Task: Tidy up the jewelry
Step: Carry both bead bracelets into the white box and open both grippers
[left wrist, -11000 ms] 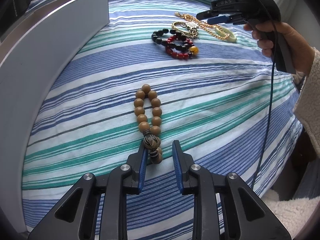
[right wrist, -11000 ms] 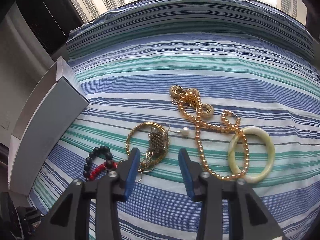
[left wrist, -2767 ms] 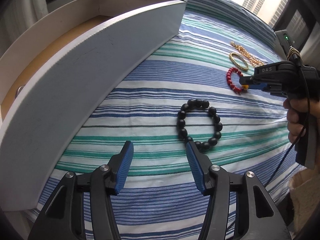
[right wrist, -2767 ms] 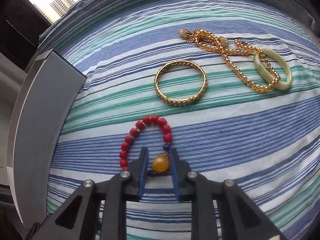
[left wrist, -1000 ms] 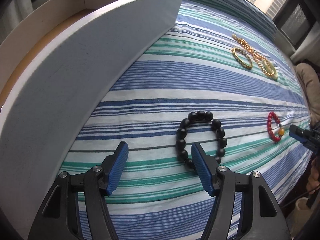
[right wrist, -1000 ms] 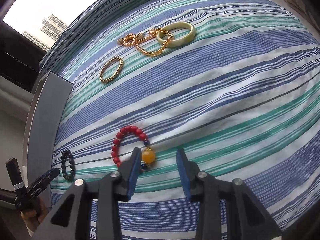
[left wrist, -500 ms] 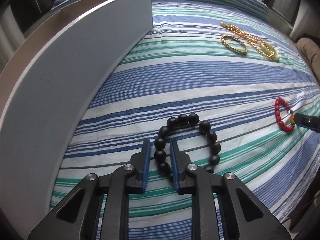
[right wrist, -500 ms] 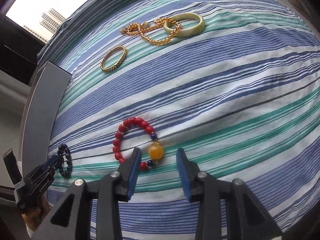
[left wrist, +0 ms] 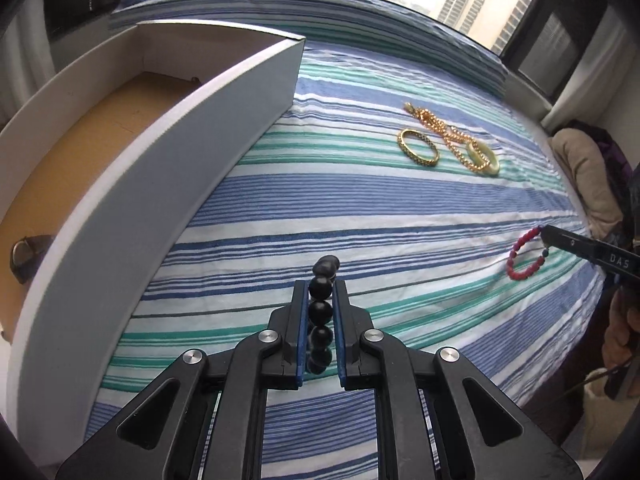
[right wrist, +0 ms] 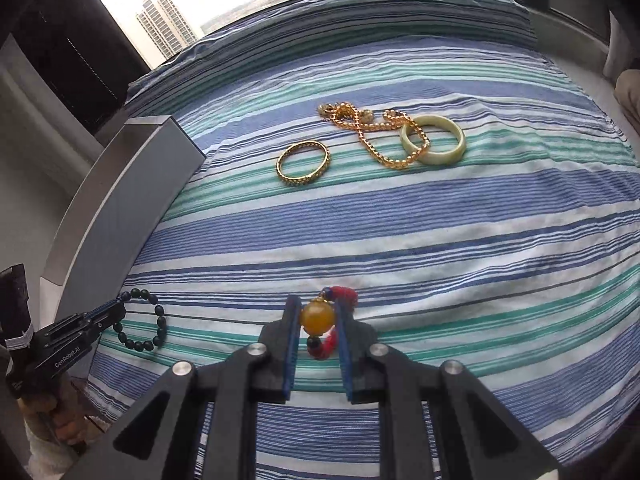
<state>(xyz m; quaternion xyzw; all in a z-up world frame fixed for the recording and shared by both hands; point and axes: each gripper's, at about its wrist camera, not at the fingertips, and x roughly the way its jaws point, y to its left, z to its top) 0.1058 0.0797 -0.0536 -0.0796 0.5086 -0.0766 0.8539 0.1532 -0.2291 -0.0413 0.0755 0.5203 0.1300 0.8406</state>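
Left gripper point(left wrist: 320, 308), spread a second earlier, found pinching black bead bracelet point(left wrist: 322, 308) above striped bed point(left wrist: 360, 208). Right gripper point(right wrist: 318, 320), likewise open before, found clamped on red bracelet point(right wrist: 320, 318) at amber bead, lifted clear.

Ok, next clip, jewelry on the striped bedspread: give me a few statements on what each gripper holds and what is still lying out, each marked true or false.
1. The left gripper is shut on the black bead bracelet. True.
2. The right gripper is open above the gold bangle. False: it is shut on the amber bead of the red bead bracelet, and the bangle lies apart, farther up the bedspread.
3. The gold chain necklace overlaps the pale green jade bangle. True.
4. The open white box is full of necklaces. False: its brown floor is mostly bare, with one small item near the wall.
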